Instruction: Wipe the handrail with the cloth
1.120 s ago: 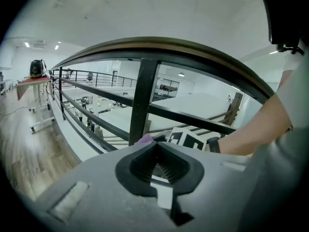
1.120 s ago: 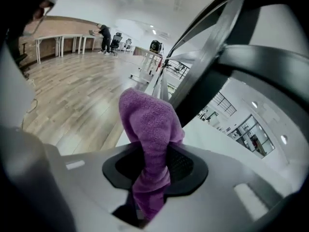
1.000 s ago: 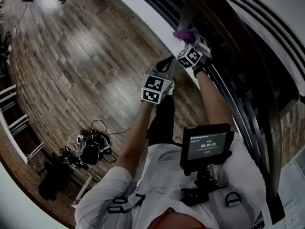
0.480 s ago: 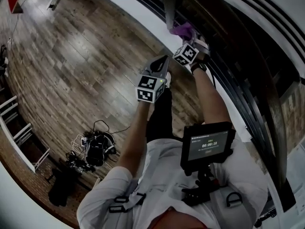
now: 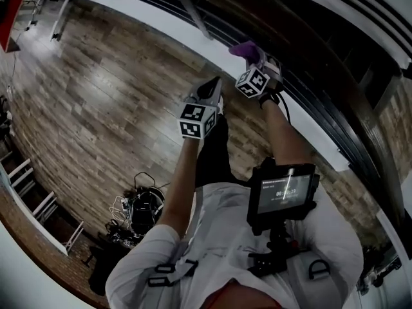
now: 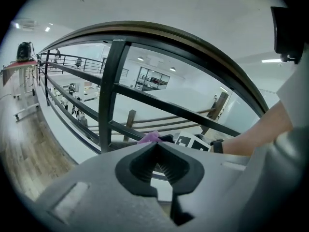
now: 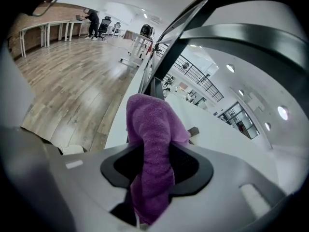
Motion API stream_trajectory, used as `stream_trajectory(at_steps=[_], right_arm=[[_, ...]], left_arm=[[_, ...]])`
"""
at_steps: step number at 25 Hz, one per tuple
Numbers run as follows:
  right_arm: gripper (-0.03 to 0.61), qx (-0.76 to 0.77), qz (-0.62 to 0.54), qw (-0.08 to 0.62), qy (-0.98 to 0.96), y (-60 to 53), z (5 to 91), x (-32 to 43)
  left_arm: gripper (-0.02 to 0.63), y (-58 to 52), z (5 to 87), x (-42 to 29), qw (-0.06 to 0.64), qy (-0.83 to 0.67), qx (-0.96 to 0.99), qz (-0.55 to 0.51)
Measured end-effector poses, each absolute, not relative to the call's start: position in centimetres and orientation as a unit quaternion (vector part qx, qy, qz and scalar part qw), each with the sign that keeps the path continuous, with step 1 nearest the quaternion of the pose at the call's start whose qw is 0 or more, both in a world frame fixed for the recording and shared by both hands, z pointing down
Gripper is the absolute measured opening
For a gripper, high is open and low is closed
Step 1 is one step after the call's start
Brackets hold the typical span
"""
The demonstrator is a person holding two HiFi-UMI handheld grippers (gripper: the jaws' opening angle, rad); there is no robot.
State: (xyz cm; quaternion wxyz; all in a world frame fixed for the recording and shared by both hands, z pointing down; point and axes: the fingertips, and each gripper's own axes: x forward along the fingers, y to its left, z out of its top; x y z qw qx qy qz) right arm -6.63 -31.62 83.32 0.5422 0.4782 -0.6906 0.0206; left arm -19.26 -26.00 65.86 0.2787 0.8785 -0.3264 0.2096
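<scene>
The dark curved handrail (image 5: 309,50) runs across the top right of the head view. My right gripper (image 5: 255,60) reaches up to the railing with a purple cloth (image 5: 246,49) sticking out past its tips. In the right gripper view the cloth (image 7: 154,149) hangs pinched between the pads of the right gripper (image 7: 157,166), whose jaws are opening slightly. The handrail (image 7: 251,37) arcs overhead there. My left gripper (image 5: 215,84) hovers just left of the right one, shut and empty (image 6: 157,146), pointing at the railing bars, the cloth (image 6: 149,137) and the handrail (image 6: 193,45).
A black upright post (image 6: 110,95) and horizontal bars stand below the rail over a white ledge (image 5: 193,40). A bundle of cables and gear (image 5: 138,208) lies on the wood floor. A screen (image 5: 283,192) is mounted at the person's chest.
Both grippers have slid sideways along the railing, leaving the grey upright post farther to the left. The cloth stays in the right gripper; the left gripper trails beside it.
</scene>
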Motion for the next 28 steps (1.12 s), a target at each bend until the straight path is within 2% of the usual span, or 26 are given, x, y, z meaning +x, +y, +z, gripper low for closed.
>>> stream_trajectory(at_steps=[3, 8, 17, 28], right_arm=[[0.181, 0.488, 0.042, 0.524, -0.697, -29.5, 83.2, -5.0], [0.149, 0.517, 0.066, 0.51, -0.684, -26.8, 83.2, -1.5], [0.182, 0.554, 0.11, 0.491, -0.662, -20.9, 83.4, 4.0], [0.225, 0.559, 0.114, 0.528, -0.629, -12.0, 84.2, 11.0]], left_arm=[[0.0, -24.9, 65.8, -17.5, 0.273, -0.306, 0.885, 0.218], [0.0, -23.0, 65.9, -14.9, 0.268, -0.279, 0.893, 0.23], [0.0, -18.6, 67.0, -10.0, 0.264, -0.216, 0.903, 0.26], [0.0, -12.5, 67.2, -3.8, 0.249, -0.147, 0.914, 0.285]])
